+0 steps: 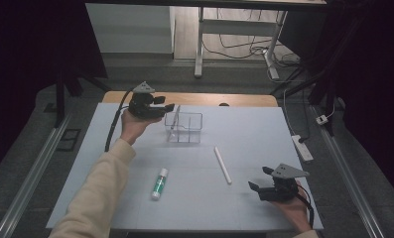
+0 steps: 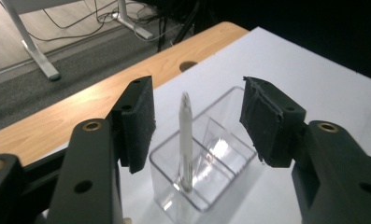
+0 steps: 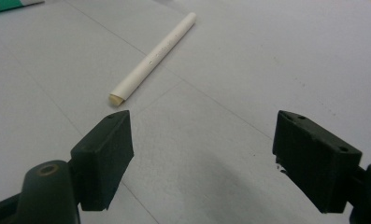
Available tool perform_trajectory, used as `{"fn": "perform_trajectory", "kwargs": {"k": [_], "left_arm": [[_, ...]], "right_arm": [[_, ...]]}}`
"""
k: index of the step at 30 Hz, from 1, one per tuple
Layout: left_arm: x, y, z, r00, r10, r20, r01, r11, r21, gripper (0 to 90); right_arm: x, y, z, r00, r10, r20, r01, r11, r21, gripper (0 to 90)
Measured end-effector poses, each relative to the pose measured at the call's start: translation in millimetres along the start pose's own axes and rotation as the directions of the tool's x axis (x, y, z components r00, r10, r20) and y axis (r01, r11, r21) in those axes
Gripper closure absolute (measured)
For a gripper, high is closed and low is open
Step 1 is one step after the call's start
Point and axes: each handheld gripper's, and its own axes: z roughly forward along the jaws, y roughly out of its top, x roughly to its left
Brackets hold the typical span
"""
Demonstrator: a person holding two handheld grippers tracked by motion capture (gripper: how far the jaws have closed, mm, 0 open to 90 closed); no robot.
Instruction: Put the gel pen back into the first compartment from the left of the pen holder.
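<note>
A clear plastic box with compartments stands at the back middle of the white board. A thin silver pen stands upright in its left compartment, also visible as the pen from above. My left gripper hovers just left of the box, open, its pads apart from the pen; the left gripper frames the pen without touching it. A white rolled stick lies on the board right of centre. My right gripper rests near the front right, open and empty, with the white stick lying ahead of it.
A green and white tube lies on the board in front of the box. Behind the board runs a wooden table edge. A power strip lies off the right side. Desk legs and cables stand farther back.
</note>
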Motion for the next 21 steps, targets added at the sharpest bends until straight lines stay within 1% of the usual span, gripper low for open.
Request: {"fn": "perform_trajectory", "kwargs": {"k": [2, 11, 14, 21], "left_arm": [[-1.9, -2.9, -3.8, 1.0000, 0.005, -0.002, -0.005, 1.0000, 0.004, 43.8], [-8.4, -13.7, -19.8, 0.9999, 0.000, 0.014, 0.000, 0.9999, 0.014, 43.3], [-11.0, -17.9, -23.1, 0.9999, 0.003, 0.016, -0.003, 0.9998, 0.017, 43.4], [-14.3, -26.5, -27.5, 0.9997, -0.006, 0.024, 0.006, 0.9994, 0.034, 43.7]], "right_arm": [[-0.1, 0.1, -0.3, 1.0000, 0.001, 0.001, -0.001, 1.000, -0.002, 19.6], [0.2, 0.1, 0.1, 1.0000, 0.000, 0.002, 0.000, 1.000, -0.004, 19.6], [0.2, 0.1, 0.1, 1.0000, 0.000, 0.002, 0.000, 1.000, -0.003, 19.6], [0.5, 0.1, 0.2, 1.0000, -0.003, 0.006, 0.003, 1.000, -0.001, 19.6]]}}
